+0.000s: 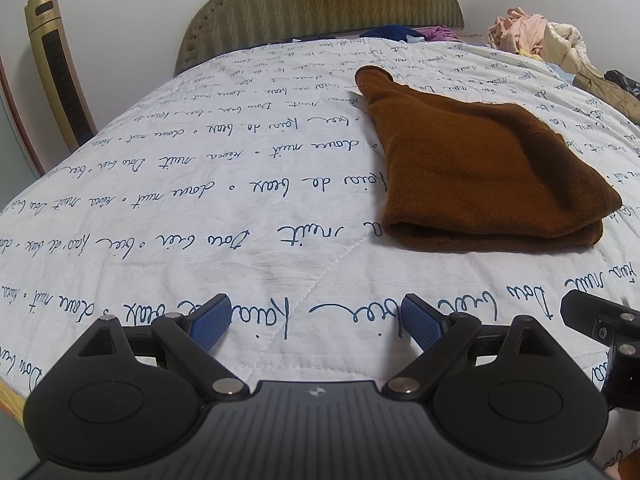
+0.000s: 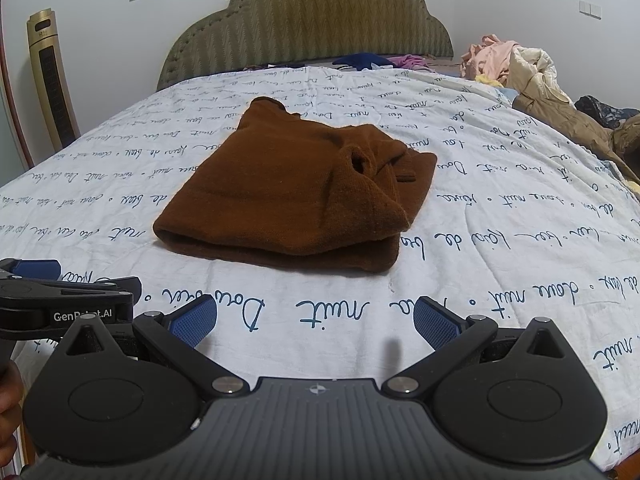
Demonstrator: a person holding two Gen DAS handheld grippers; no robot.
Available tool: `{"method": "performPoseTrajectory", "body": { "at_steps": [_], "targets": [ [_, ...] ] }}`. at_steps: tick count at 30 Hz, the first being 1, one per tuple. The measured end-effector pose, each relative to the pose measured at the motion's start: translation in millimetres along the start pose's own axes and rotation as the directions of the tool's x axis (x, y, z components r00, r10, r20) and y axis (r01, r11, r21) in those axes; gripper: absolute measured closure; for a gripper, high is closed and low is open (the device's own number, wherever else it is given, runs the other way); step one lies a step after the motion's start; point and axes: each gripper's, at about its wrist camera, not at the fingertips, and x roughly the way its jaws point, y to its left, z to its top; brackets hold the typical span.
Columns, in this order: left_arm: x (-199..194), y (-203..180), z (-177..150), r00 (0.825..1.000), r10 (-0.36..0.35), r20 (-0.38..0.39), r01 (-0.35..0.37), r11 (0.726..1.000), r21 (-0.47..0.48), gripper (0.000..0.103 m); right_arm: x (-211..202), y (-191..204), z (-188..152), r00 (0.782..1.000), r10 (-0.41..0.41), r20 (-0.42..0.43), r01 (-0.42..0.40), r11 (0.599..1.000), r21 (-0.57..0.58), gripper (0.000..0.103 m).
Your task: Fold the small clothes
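Note:
A brown knit garment (image 1: pixel 480 172) lies folded on the white quilt with blue script (image 1: pixel 200 200). In the right wrist view the garment (image 2: pixel 288 196) sits ahead of centre, with a sleeve cuff folded on top at its right. My left gripper (image 1: pixel 316 322) is open and empty, held over the quilt short of the garment and to its left. My right gripper (image 2: pixel 316 322) is open and empty, just short of the garment's near fold. The left gripper's side also shows in the right wrist view (image 2: pixel 60 300).
A green padded headboard (image 2: pixel 304 24) stands at the far end. A pile of loose clothes (image 2: pixel 520 72) lies at the far right of the bed. A gold tower fan (image 1: pixel 56 68) stands by the wall on the left. Dark and purple clothes (image 1: pixel 404 34) lie by the headboard.

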Motion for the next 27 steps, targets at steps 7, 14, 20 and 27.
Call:
{"method": "performPoseTrajectory", "body": {
  "at_steps": [7,14,20,27],
  "targets": [
    [-1.3,-0.3,-0.1,1.000,0.003,0.009,-0.004,1.000,0.008,0.010,0.2,-0.8,0.8,1.000,0.004,0.002,-0.004,1.000,0.002,0.000],
    [-2.4,-0.8,0.4,1.000,0.003,0.013,-0.004,1.000,0.011,0.010,-0.1,-0.4,0.5,1.000,0.008,0.001,-0.008,1.000,-0.004,0.000],
    [-5.8,-3.5,1.8,1.000,0.003,0.027,-0.004,1.000,0.027,0.010,0.3,0.4,1.5,1.000,0.016,0.002,-0.016,1.000,-0.010,0.000],
    [-9.6,-8.3,2.0,0.999,0.013,0.051,-0.016,0.998,0.054,0.010,-0.4,0.8,1.9,1.000,0.020,0.003,-0.020,1.000,-0.010,0.000]
  ]
}}
